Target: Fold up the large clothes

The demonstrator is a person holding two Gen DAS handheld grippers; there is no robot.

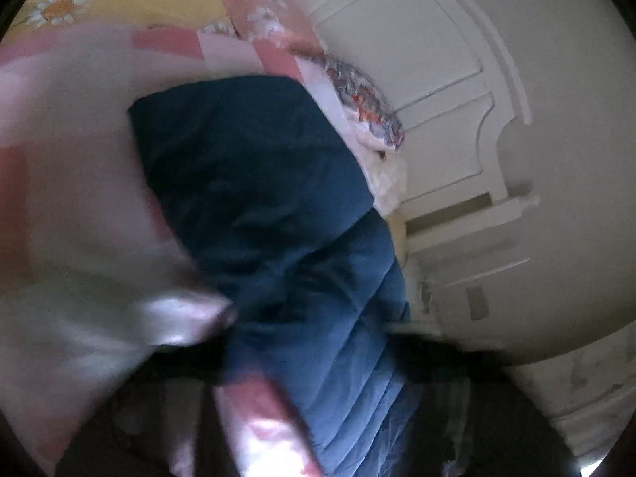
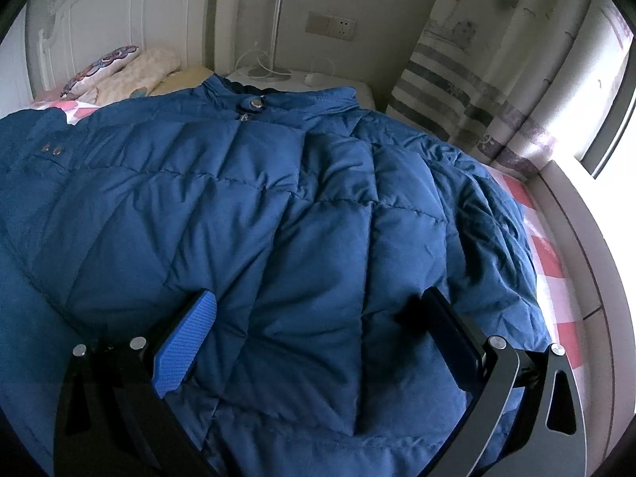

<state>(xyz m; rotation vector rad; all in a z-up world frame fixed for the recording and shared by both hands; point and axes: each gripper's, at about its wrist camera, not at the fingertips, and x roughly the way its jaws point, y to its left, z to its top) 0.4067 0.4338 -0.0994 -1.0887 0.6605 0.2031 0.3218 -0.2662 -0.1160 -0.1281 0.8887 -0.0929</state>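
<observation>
Sleeve-fold stage: left tongs (image 1: 318,417) pinched shut on the blue puffer jacket (image 2: 278,218), right tongs (image 2: 318,342) wide, hovering. Next, lay it across.

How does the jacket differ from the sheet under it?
The jacket is dark blue; the sheet is pink-and-white checked. The jacket is puffy and quilted; the sheet is thin and flat. The jacket fills most of the right wrist view; the sheet shows only at its edges. Both lie spread out.
</observation>
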